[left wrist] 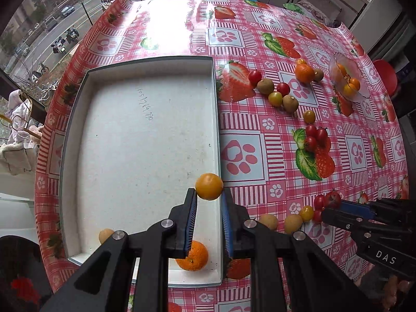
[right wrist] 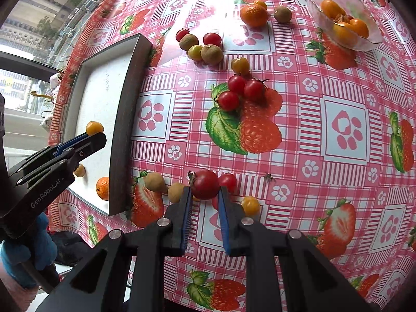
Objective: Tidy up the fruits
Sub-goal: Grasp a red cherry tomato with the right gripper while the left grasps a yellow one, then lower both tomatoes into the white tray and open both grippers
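My left gripper [left wrist: 209, 195] is shut on a small orange-yellow fruit [left wrist: 209, 186] and holds it above the right side of the white tray [left wrist: 85, 119]; it also shows in the right wrist view [right wrist: 94, 128]. The tray holds a tangerine [left wrist: 193, 257] and a tan longan [left wrist: 105, 235] near its front. My right gripper [right wrist: 205, 192] is shut on a dark red tomato [right wrist: 205, 184] just above the tablecloth, right of the tray. Loose longans [right wrist: 154, 181], cherry tomatoes [right wrist: 228, 100], kiwis [right wrist: 212, 54] and a tangerine [right wrist: 253, 14] lie on the table.
A clear glass bowl [right wrist: 371, 36] with yellow-orange fruits stands at the far right. The pink strawberry-print tablecloth [right wrist: 312, 143] covers the table. A window with a street view lies beyond the table's left edge. A yellow tomato [right wrist: 250, 205] sits beside my right gripper.
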Available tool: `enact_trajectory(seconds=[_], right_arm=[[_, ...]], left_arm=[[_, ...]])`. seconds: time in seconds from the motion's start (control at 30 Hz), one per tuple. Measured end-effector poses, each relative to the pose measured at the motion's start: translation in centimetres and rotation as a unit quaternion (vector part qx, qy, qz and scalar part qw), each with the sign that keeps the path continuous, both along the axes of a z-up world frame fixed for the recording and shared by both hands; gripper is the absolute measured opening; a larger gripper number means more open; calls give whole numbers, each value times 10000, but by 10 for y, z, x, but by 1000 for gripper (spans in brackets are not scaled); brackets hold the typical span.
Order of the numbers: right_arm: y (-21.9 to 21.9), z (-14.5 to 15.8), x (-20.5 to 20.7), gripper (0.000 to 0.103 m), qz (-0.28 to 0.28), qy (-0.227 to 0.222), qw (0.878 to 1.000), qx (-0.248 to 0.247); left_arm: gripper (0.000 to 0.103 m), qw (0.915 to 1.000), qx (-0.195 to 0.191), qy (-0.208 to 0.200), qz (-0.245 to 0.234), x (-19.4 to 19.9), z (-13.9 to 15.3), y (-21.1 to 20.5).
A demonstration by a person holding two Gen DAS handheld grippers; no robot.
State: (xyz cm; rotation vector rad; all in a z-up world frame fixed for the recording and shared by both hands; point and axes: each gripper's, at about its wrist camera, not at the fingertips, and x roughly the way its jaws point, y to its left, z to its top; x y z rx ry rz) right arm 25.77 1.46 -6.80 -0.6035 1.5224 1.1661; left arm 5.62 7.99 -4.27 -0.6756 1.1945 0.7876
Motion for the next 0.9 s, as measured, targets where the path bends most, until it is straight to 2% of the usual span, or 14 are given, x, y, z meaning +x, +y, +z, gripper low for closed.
enact_trajectory(seconds=[0.37, 0.6, 0.8, 0.87, 0.9], right_arm=[[72, 14, -85, 21, 1057, 38, 9940, 280], [108, -11, -132, 21, 1571, -8, 9876, -16], [117, -28, -145, 24, 1742, -100, 9842, -292], [116, -30, -145, 29, 1786, -96, 9834, -303], [116, -29, -146, 37, 1800, -61, 9833, -275]], left_arm=[[20, 9967, 155, 476, 645, -80, -19, 42], [21, 9946, -45, 637, 814, -105, -44, 60], [21, 9953, -142, 634, 715, -110, -54, 58], [30, 9954, -227, 633, 685, -111, -57, 57], [53, 9953, -214, 648, 691, -111, -58, 57]])
